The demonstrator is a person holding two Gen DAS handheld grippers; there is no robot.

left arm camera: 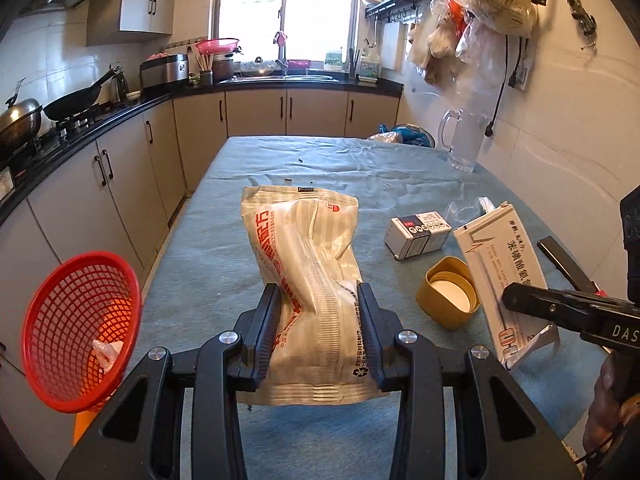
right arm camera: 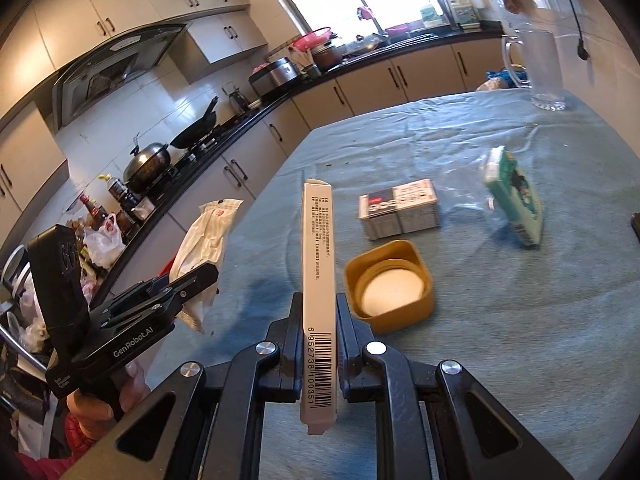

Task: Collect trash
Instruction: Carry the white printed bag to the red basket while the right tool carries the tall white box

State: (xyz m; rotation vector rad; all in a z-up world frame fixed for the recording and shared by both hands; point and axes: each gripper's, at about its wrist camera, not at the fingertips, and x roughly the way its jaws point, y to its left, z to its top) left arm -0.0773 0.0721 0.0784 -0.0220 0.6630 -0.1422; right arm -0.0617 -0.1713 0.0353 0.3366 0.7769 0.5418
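My left gripper (left arm camera: 319, 294) is shut on a crumpled white and red food bag (left arm camera: 308, 264), held above the blue tablecloth (left arm camera: 320, 160); the bag also shows in the right wrist view (right arm camera: 208, 236). My right gripper (right arm camera: 319, 300) is shut on a flat white medicine box (right arm camera: 319, 264), held on edge; it also shows in the left wrist view (left arm camera: 504, 276). A red mesh basket (left arm camera: 78, 332) with a bit of white wrapper inside hangs off the table's left side. On the cloth lie a yellow lid (right arm camera: 390, 286), a small grey box (right arm camera: 398, 210) and a green packet (right arm camera: 516, 204).
A clear glass pitcher (left arm camera: 464, 140) stands at the far right by the wall. Kitchen counters with a wok (left arm camera: 76, 100) and pots run along the left. Plastic bags hang on the right wall. A black object (left arm camera: 560, 260) lies at the table's right edge.
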